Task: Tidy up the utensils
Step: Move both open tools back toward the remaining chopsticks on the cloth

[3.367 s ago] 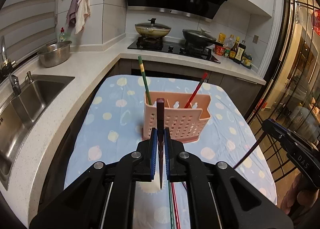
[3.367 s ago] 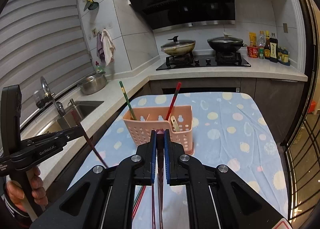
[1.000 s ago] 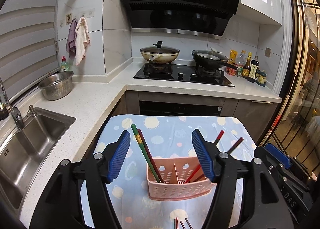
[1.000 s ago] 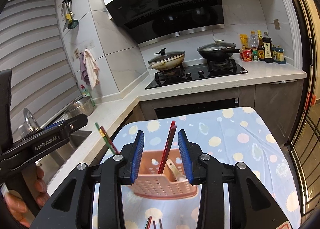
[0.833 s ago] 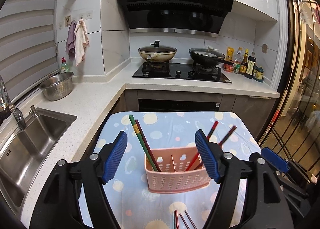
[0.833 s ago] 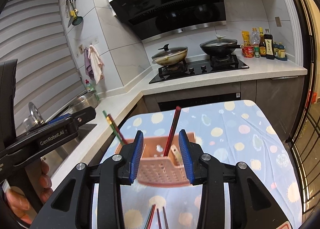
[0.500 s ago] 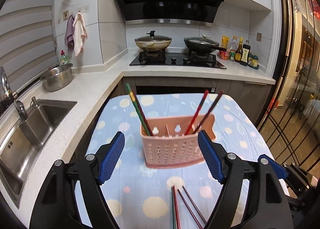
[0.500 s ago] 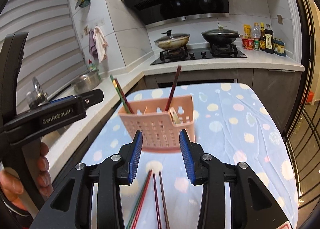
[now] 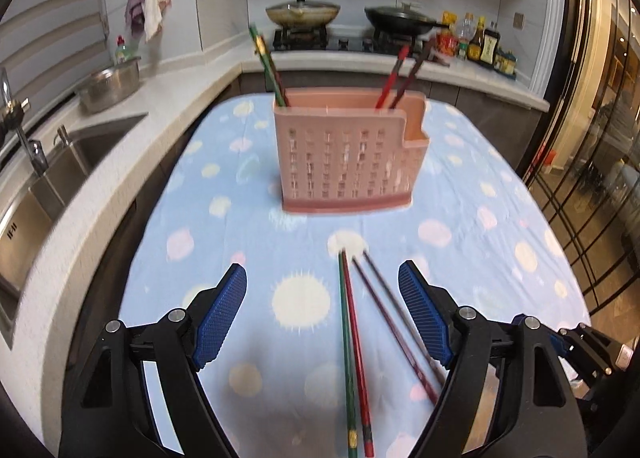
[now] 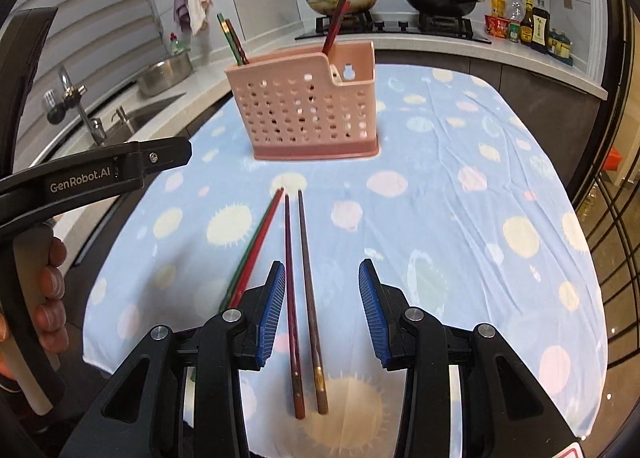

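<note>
A pink perforated utensil holder stands on the blue dotted cloth. A green and a dark chopstick lean in its left end, a red and a dark one in its right. Loose on the cloth lie a green chopstick, a red chopstick and a dark pair. My left gripper hangs open over them, gripping nothing. My right gripper is open above the dark red chopstick and the brown chopstick, pads apart from both. The holder stands beyond.
A sink and a steel bowl sit on the counter at left. Behind are a stove with pans and bottles. In the right wrist view a hand holds the left gripper's body at left.
Both grippers, earlier each shut on a chopstick, let go over the holder and came down toward the cloth. The loose chopsticks now lie between their fingers. The left jaws widened.
</note>
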Demonstrator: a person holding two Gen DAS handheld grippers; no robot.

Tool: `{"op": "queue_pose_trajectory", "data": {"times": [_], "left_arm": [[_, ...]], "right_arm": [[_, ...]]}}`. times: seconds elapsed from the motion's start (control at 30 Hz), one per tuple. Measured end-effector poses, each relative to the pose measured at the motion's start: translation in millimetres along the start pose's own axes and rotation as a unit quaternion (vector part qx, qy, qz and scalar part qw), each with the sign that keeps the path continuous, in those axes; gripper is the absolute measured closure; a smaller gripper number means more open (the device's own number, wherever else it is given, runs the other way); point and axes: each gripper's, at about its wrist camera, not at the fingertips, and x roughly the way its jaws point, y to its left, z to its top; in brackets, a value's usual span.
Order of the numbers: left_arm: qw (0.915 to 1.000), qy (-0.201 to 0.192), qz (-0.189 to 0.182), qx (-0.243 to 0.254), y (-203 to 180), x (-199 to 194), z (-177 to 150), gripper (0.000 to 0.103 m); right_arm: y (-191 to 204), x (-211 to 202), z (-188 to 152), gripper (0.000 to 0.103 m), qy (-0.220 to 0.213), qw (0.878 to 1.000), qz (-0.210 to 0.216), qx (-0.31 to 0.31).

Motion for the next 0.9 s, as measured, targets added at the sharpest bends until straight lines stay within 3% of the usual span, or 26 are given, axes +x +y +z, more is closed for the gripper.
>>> {"op": "queue_pose_trajectory", "data": {"times": [0.43,0.9], "left_arm": [[0.9955,0.095,-0.002,0.001,8.2,33.5,-74.9,0.029],[0.9924,0.121,-0.013,0.019,-0.4,41.0,-95.4,0.029]], "right_arm": [[-3.3,27.2,-46.5,0.065,0.074,0.997,-0.006,-0.006],[0.4,37.9,-54.2,0.071,0.097,0.995,-0.002,-0.018]]}}
